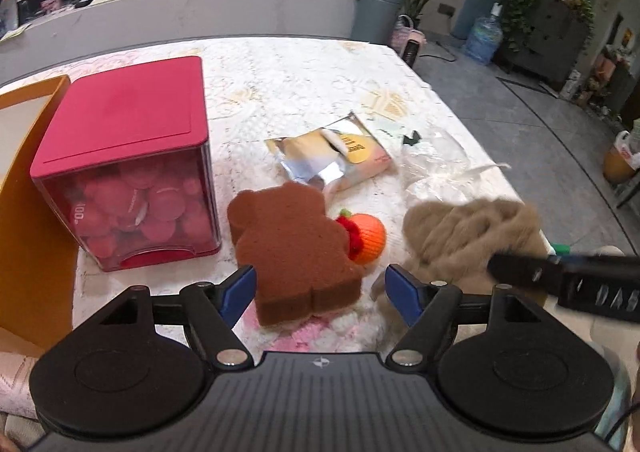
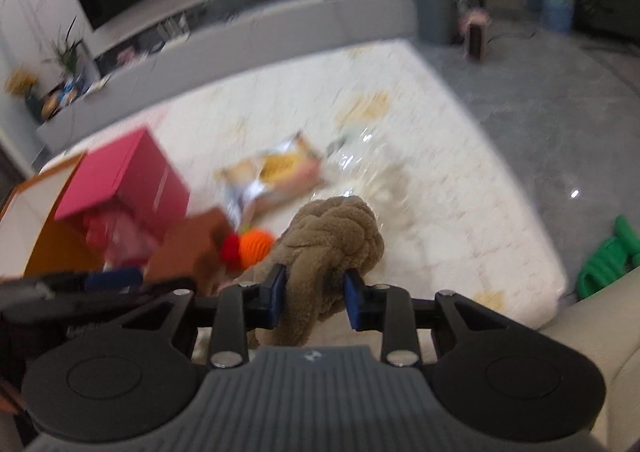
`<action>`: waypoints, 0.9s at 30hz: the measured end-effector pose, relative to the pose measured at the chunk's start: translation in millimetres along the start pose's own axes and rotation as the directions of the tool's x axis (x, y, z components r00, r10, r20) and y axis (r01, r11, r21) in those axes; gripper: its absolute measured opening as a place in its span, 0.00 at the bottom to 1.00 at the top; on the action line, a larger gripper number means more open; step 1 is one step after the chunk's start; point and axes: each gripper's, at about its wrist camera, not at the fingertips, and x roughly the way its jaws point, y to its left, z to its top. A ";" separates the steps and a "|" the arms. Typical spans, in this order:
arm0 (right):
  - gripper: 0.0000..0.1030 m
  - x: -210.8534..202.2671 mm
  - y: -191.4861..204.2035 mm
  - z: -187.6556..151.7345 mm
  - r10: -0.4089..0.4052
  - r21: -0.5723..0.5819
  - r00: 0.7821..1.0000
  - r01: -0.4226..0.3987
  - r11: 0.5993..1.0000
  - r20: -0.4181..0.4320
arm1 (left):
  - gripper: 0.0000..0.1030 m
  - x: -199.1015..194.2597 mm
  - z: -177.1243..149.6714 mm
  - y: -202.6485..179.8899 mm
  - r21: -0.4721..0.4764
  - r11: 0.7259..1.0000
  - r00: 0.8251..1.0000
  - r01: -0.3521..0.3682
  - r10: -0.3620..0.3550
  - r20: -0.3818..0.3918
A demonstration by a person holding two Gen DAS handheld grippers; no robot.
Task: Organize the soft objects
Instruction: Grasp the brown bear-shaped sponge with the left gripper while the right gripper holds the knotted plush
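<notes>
A brown bear-shaped sponge (image 1: 292, 248) lies flat on the white patterned table (image 1: 280, 84). Its near end sits between the blue pads of my left gripper (image 1: 320, 288), which is open with a gap on both sides of the sponge. An orange and red knitted toy (image 1: 370, 238) rests against the sponge's right side. To the right, a tan knotted plush (image 1: 460, 236) is lifted off the table. My right gripper (image 2: 315, 294) is shut on the tan plush (image 2: 332, 236), and its dark body (image 1: 560, 276) shows blurred in the left wrist view.
A red-lidded clear box (image 1: 120, 124) of pink balls stands at the left, beside an orange bin (image 1: 28, 212). A snack packet (image 1: 340, 156) and a clear plastic bag (image 1: 436, 164) lie behind the sponge. The table's right edge drops to grey floor, where a green object (image 2: 608, 256) lies.
</notes>
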 end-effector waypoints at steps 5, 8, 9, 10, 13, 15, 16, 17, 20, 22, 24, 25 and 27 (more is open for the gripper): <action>0.42 13.1 -2.3 -1.2 -0.015 0.035 1.000 0.016 0.999 -0.009 | 0.84 11.0 1.2 3.6 -0.027 0.999 0.999 -0.032 0.031 -0.037; 0.47 16.2 -12.2 2.2 -0.001 0.111 1.000 0.004 0.994 -0.022 | 0.84 17.6 -0.7 5.1 -0.042 0.998 0.998 -0.040 0.038 -0.048; 0.49 18.0 -15.1 2.9 0.007 0.135 1.000 -0.004 0.991 -0.026 | 0.84 19.9 -1.3 5.2 -0.045 0.998 0.998 -0.044 0.041 -0.049; 0.56 19.9 -17.7 3.9 0.018 0.161 0.999 -0.013 0.987 -0.028 | 0.84 22.1 -2.4 5.4 -0.048 0.998 0.998 -0.050 0.047 -0.051; 0.60 27.2 -25.1 7.5 0.028 0.239 0.998 -0.016 0.971 -0.047 | 0.84 24.8 -4.4 6.7 -0.050 0.997 0.997 -0.059 0.057 -0.051; 0.60 33.8 -26.6 9.6 0.022 0.270 0.998 -0.004 0.963 -0.063 | 0.83 25.7 -5.0 8.4 -0.055 0.997 0.997 -0.059 0.056 -0.053; 0.60 37.5 -26.1 10.4 0.014 0.275 0.997 0.007 0.961 -0.075 | 0.83 26.0 -5.0 9.2 -0.057 0.997 0.997 -0.057 0.054 -0.054; 0.59 41.5 -24.8 11.2 0.007 0.272 0.996 0.019 0.962 -0.093 | 0.82 26.1 -4.6 9.6 -0.057 0.997 0.997 -0.057 0.054 -0.054; 0.48 47.5 -24.5 11.2 -0.008 0.259 0.993 0.039 0.965 -0.121 | 0.76 26.7 -4.6 9.6 -0.056 0.997 0.998 -0.048 0.045 -0.049; 0.42 47.2 -23.6 9.9 -0.019 0.250 0.993 0.047 0.967 -0.115 | 0.72 24.7 -5.7 9.4 -0.053 0.997 0.998 -0.049 0.046 -0.044; 0.38 44.1 -20.3 8.3 -0.041 0.229 0.994 0.063 0.971 -0.097 | 0.68 21.0 -6.8 9.7 -0.050 0.998 0.998 -0.047 0.045 -0.034; 0.37 41.5 -17.3 7.7 -0.051 0.210 0.995 0.067 0.975 -0.083 | 0.67 18.6 -7.2 10.0 -0.047 0.998 0.999 -0.045 0.044 -0.028; 0.35 35.5 -10.2 4.8 -0.077 0.166 0.996 0.084 0.983 -0.048 | 0.64 12.6 -8.2 11.6 -0.044 0.998 0.999 -0.042 0.041 -0.012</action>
